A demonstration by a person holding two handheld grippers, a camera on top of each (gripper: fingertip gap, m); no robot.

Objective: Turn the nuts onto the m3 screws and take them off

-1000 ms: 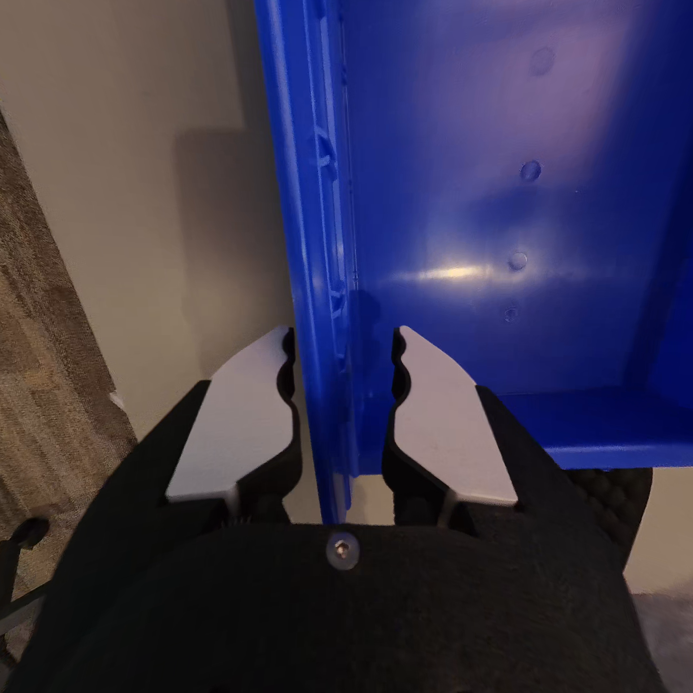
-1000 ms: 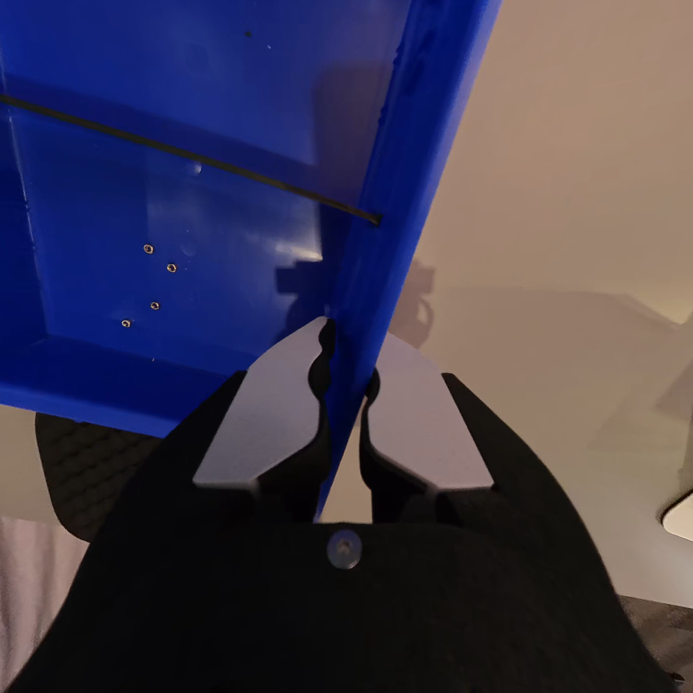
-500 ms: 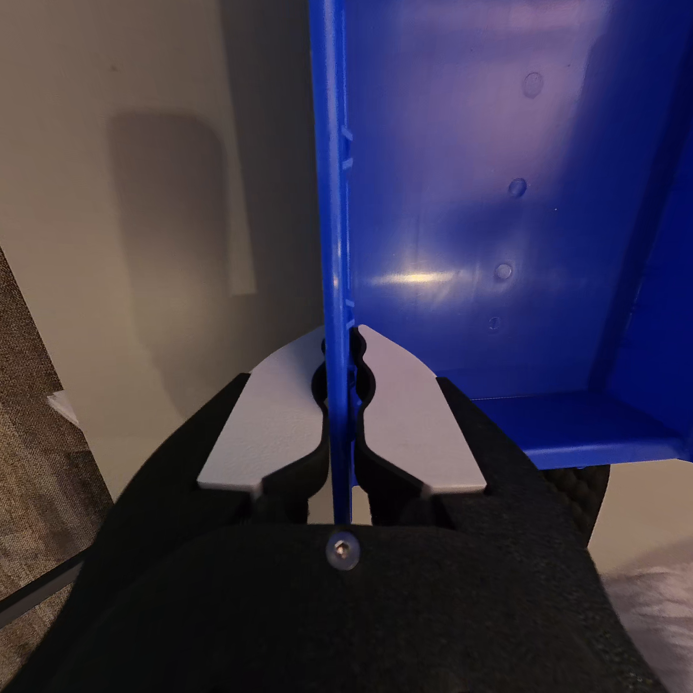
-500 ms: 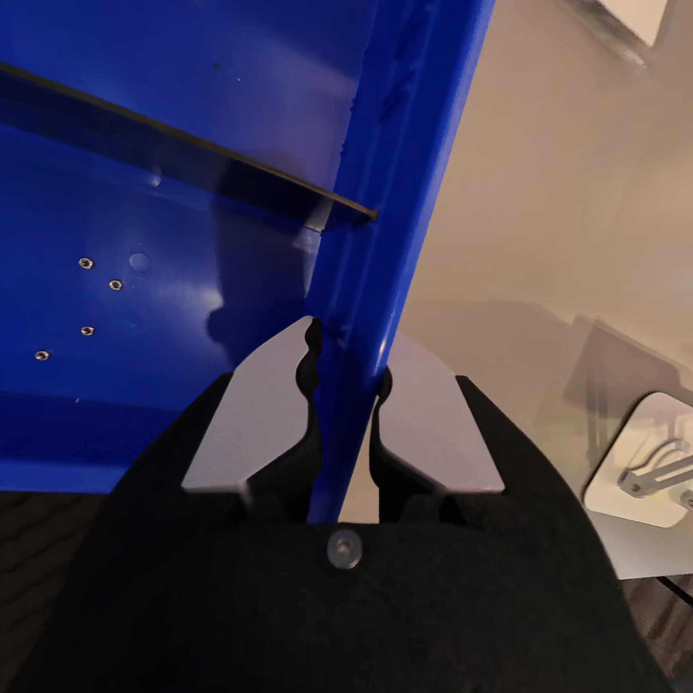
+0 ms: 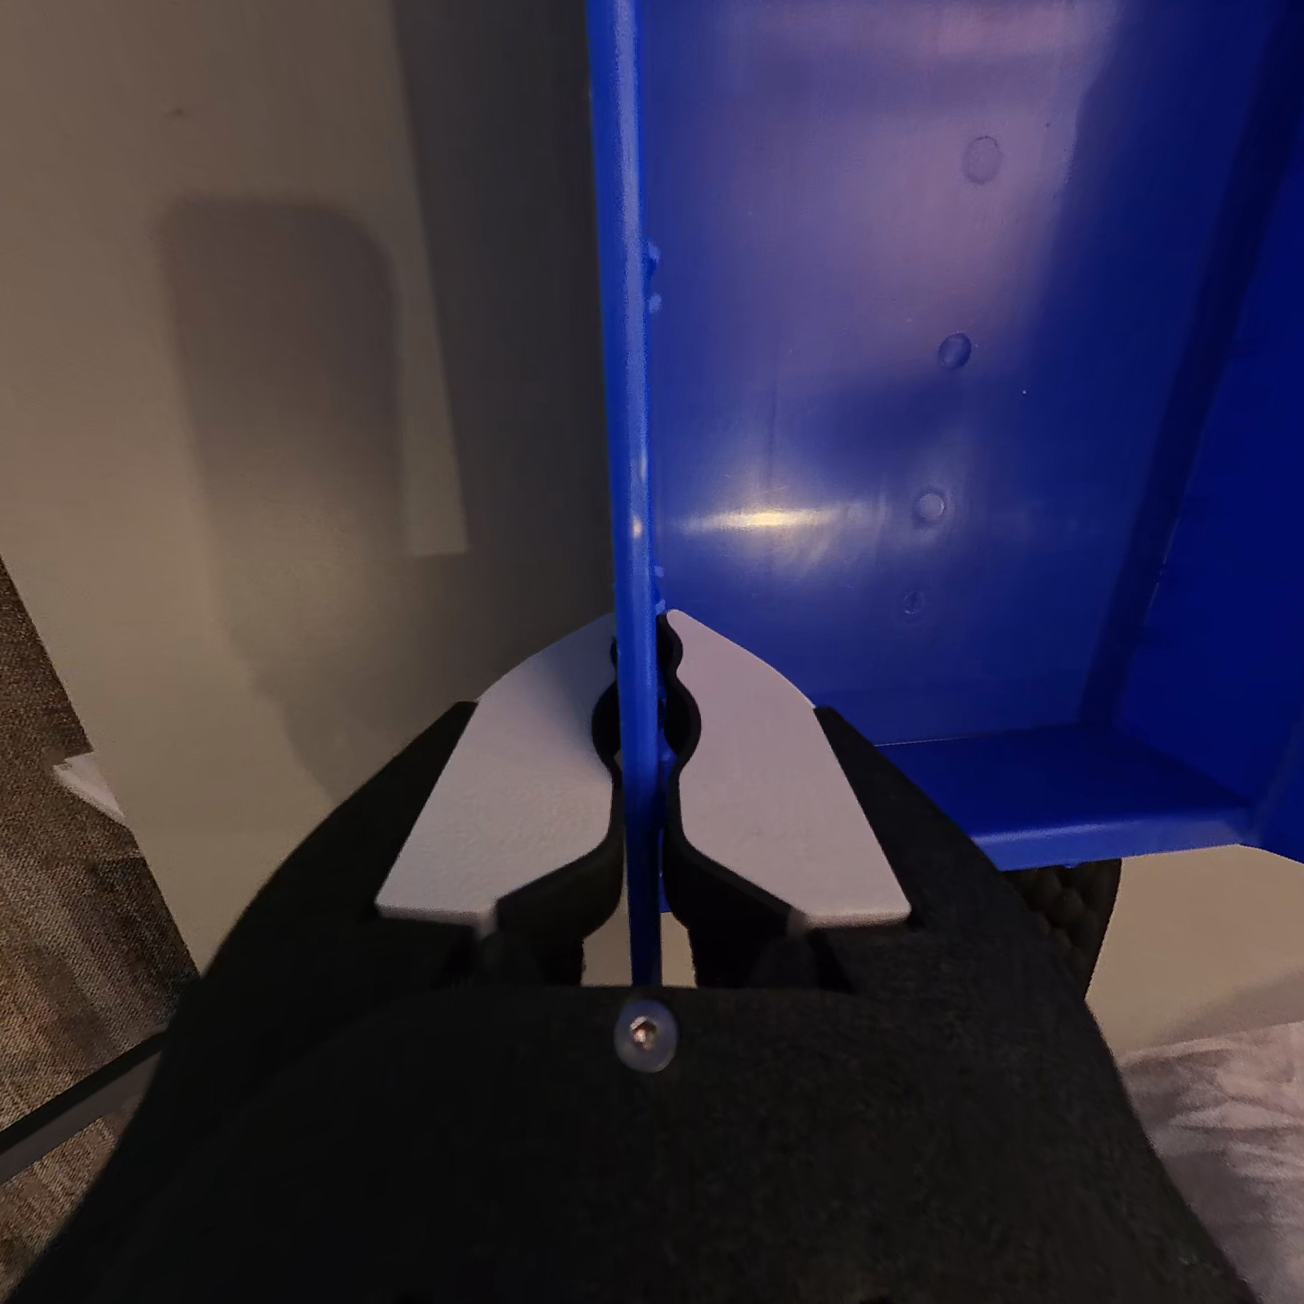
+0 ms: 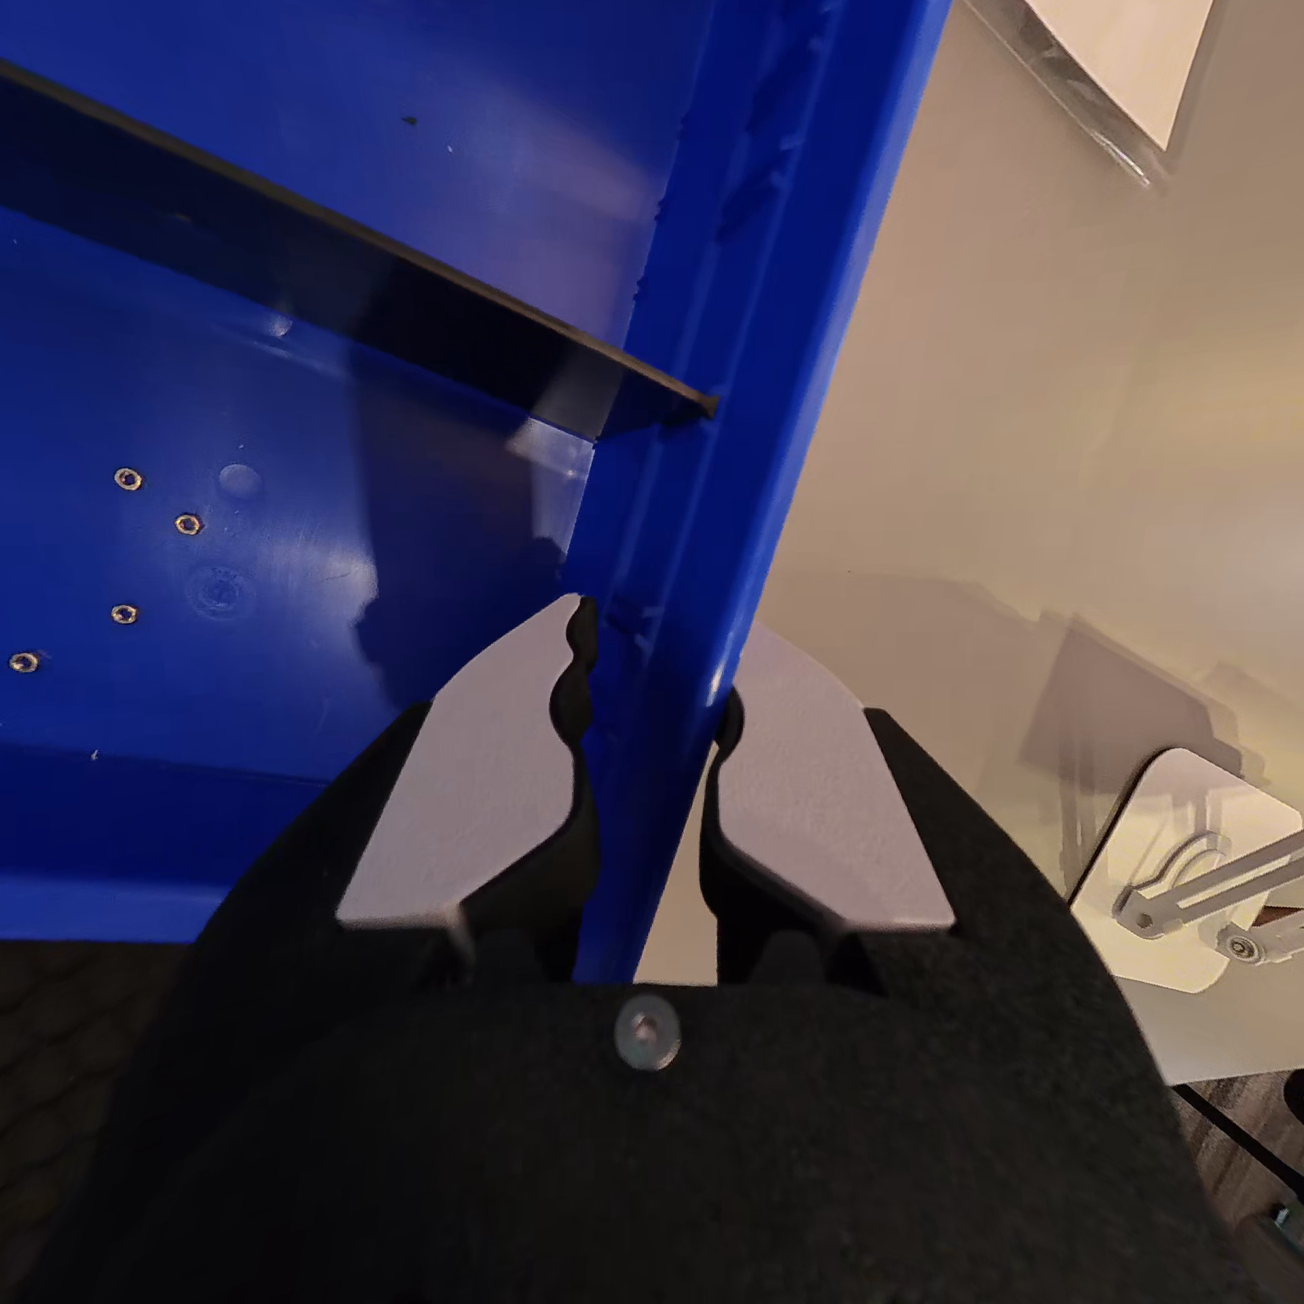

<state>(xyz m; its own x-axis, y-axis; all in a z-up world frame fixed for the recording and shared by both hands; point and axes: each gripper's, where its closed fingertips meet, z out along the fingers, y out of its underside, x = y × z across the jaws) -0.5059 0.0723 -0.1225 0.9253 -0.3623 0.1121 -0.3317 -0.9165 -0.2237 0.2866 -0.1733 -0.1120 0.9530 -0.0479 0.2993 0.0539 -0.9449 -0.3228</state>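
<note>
Beige counter (image 5: 212,353) backs a blue bin (image 5: 917,423) running lengthwise away; left hand-held gripper (image 5: 638,635) and right hand-held gripper (image 6: 656,635) clamp opposite walls, four nuts (image 6: 187,524) inside.

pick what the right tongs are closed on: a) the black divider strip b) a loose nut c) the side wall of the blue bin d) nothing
c: in the right wrist view the right tongs straddle the blue bin's side wall, one finger inside, one outside; the nuts lie loose on its floor.
</note>
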